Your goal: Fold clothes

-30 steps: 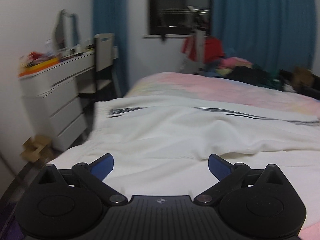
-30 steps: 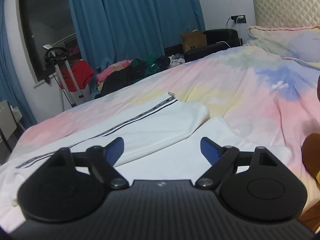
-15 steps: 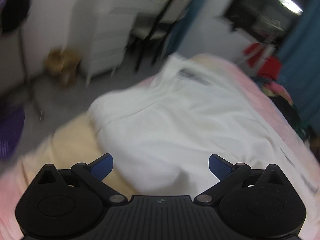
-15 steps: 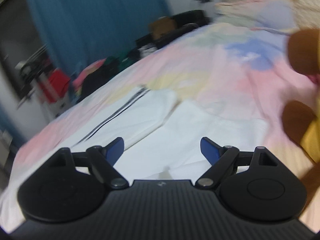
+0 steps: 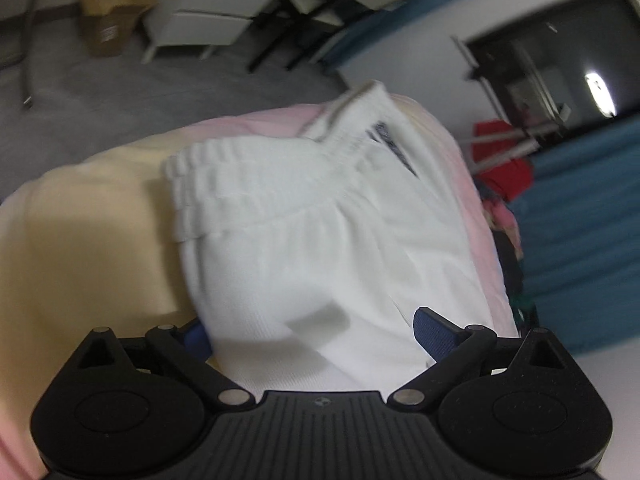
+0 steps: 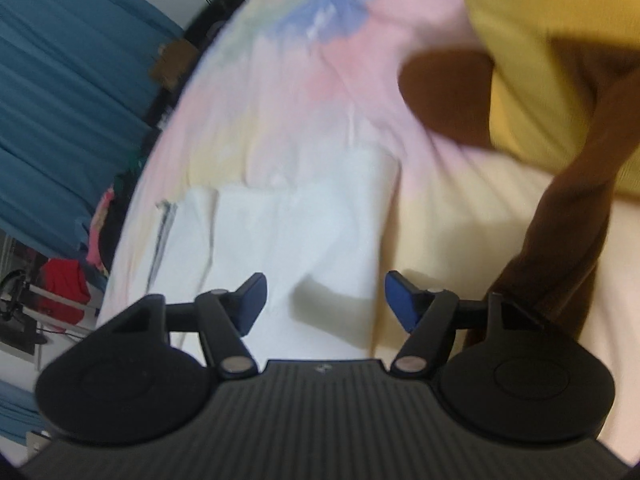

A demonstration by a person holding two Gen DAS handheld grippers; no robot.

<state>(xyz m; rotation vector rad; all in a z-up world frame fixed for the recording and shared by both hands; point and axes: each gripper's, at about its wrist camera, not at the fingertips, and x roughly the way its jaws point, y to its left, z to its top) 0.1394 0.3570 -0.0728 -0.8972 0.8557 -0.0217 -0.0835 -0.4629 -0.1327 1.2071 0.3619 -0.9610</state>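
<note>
White trousers (image 5: 304, 216) with a ribbed elastic waistband and a dark side stripe lie on the pastel bed cover (image 5: 80, 240). My left gripper (image 5: 312, 328) is open and low over the waist end. Its jaws straddle the cloth, and the trousers' edge hides part of the left finger. In the right wrist view the leg end of the trousers (image 6: 300, 232) lies flat. My right gripper (image 6: 325, 286) is over it with its jaws closing; white cloth lies between the blue pads, which do not press on it. Both views are tilted.
A person in a yellow top (image 6: 560, 60) leans over the bed at the right, one arm (image 6: 568, 220) close beside my right gripper. Past the bed's edge are grey floor, a cardboard box (image 5: 108, 12), white drawers (image 5: 224, 12), blue curtains (image 5: 580, 240) and a red garment (image 5: 504, 168).
Both grippers have rolled and dropped towards the trousers. The left swung to the waistband end and now straddles the cloth. The right gripper's jaws have narrowed over the leg end.
</note>
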